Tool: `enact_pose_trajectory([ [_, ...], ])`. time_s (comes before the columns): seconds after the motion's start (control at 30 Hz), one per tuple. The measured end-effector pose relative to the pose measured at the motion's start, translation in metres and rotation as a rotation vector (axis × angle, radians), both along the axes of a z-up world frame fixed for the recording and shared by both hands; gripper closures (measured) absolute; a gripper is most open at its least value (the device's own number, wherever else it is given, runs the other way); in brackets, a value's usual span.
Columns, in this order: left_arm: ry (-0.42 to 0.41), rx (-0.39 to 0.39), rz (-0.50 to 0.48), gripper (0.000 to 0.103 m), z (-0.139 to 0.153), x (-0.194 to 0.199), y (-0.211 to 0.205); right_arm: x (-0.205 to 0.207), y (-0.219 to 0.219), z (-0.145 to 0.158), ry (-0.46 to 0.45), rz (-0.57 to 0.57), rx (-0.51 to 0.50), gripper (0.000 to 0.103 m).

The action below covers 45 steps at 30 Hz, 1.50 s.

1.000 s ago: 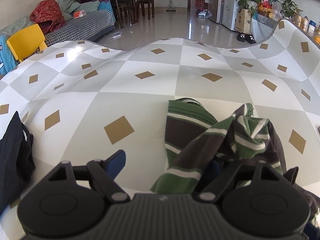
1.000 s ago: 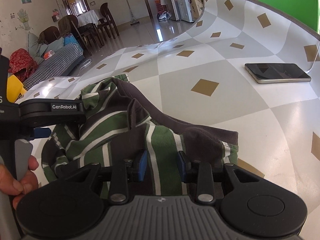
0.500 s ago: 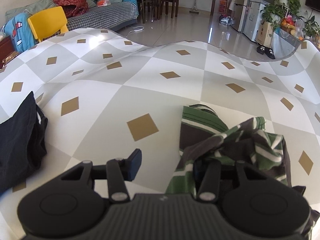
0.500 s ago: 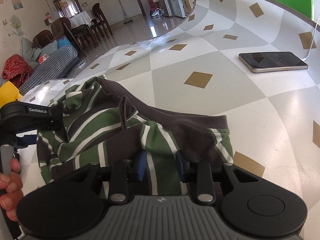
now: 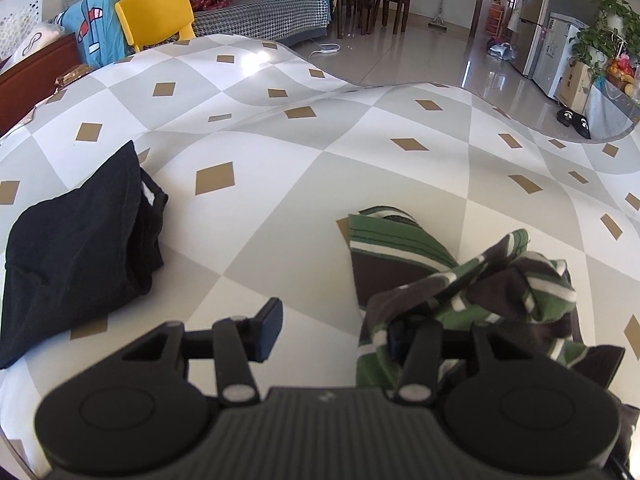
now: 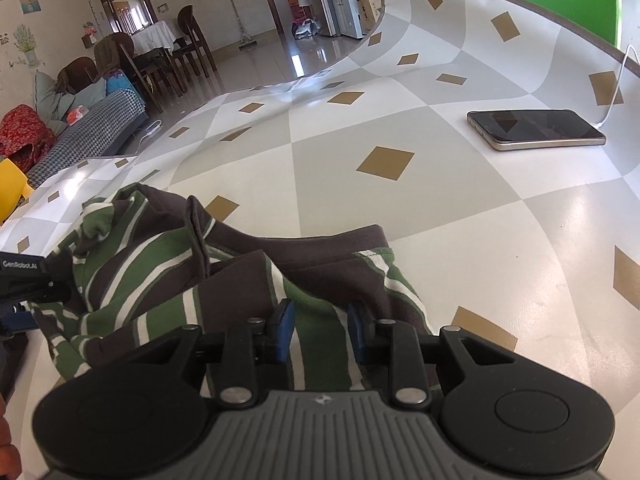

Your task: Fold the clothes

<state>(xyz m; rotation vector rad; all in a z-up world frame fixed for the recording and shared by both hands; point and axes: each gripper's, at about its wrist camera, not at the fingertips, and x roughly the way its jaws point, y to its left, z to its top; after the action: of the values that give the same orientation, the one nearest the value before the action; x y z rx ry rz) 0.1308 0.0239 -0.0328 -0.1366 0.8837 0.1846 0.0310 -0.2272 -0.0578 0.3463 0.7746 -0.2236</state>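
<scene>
Now | left gripper (image 5: 332, 330) spread wide, swung left off striped shirt (image 6: 224, 280) | right gripper (image 6: 319, 330) part-open astride bunched shirt on table (image 6: 400, 208) | regrasp likely next

Home, open living and dining room. Beyond the table's checked cloth (image 5: 360, 152): houndstooth sofa (image 5: 260, 20) piled with cushions, yellow chair (image 5: 154, 20) beside it, dining table with dark chairs (image 6: 160, 56) behind, fridge (image 5: 548, 28) and potted plants (image 5: 600, 36) farther right. Tiled floor (image 5: 460, 60), slippers (image 5: 574, 122).
</scene>
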Motion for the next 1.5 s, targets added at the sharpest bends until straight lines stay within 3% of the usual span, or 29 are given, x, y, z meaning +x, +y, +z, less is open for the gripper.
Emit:
enact_pose_trajectory([
  [0.4,0.046,-0.004,0.030,0.048,-0.008,-0.033,0.014,-0.004,-0.010,0.002,0.022,-0.054,-0.008,0.078],
  [0.63,0.041,0.012,-0.001,0.047,-0.007,-0.044,0.013,-0.014,-0.021,0.014,-0.022,-0.078,0.087,0.073],
  [0.9,0.048,0.018,0.000,0.046,-0.012,-0.047,0.014,-0.010,-0.011,0.036,-0.180,0.073,0.158,0.071],
  [1.13,0.052,0.024,-0.010,0.045,-0.018,-0.047,0.014,0.008,0.007,0.030,-0.192,0.184,0.172,0.067],
  [1.5,0.056,0.007,-0.015,0.040,-0.024,-0.049,0.021,0.037,0.027,0.016,-0.181,0.244,0.141,0.067],
])
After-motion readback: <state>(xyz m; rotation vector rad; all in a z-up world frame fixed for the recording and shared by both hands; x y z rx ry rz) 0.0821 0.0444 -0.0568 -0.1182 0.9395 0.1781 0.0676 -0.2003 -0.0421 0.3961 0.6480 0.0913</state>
